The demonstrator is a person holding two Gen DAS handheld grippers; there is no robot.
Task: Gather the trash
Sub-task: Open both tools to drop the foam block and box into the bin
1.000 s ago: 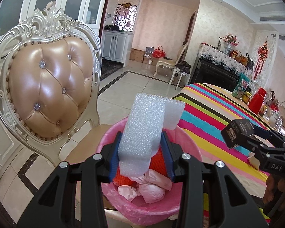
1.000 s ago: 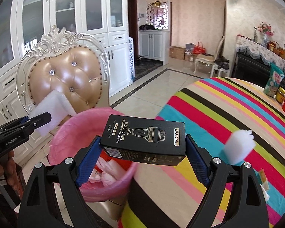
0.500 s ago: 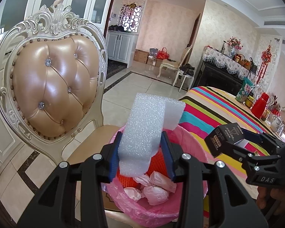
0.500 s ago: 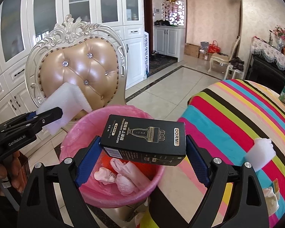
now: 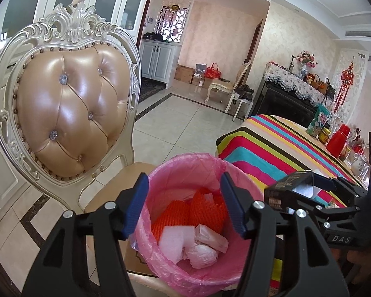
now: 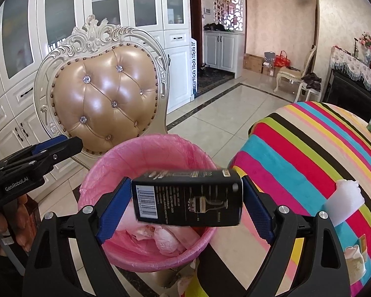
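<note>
The left tongs (image 5: 184, 204) have just been opening and now stand apart with nothing between them, above the pink-lined bin (image 5: 185, 165); the white foam block (image 5: 174, 238) lies inside among orange netting (image 5: 205, 210). The right tongs (image 6: 185, 204) grip a black box (image 6: 188, 198) by its ends over the bin, beside the striped table (image 6: 309, 153).
</note>
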